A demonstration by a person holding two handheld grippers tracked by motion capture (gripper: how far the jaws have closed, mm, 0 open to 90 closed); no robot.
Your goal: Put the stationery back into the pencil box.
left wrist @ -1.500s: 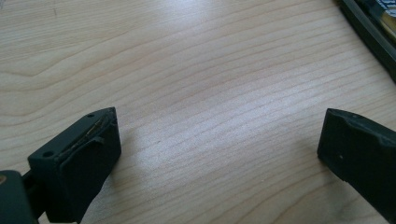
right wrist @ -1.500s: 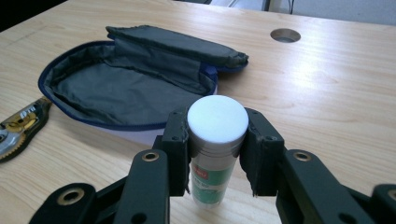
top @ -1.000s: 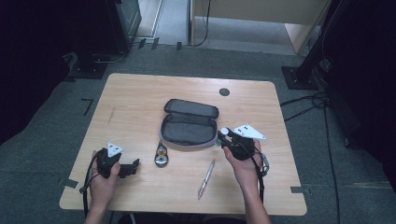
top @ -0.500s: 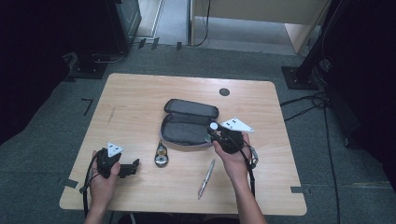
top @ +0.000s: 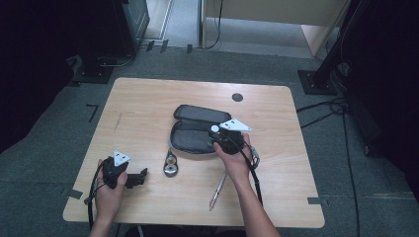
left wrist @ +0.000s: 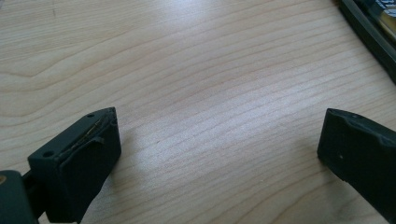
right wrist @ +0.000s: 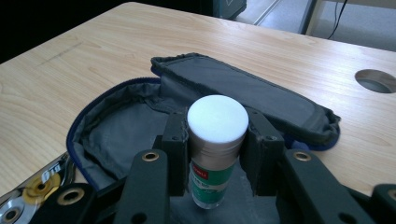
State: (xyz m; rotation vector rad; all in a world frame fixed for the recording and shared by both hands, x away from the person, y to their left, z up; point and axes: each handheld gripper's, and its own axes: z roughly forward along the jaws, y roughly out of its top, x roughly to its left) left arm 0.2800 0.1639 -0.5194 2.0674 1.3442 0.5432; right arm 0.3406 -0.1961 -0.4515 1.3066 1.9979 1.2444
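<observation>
While the right claw (top: pixel 217 132) hangs over the open grey fabric pouch (top: pixel 195 129) on the wooden counter (top: pixel 148 98) from above, the left claw (top: pixel 141 177) rests apart. Close up, its jaws gape, released. Right close-up: the small white-capped glue stick (right wrist: pixel 215 144) is clenched mid-body; light, stiff, a bit slippery.

Overhead table (top: pixel 148 98) view; two close tong-mounted cameras.
</observation>
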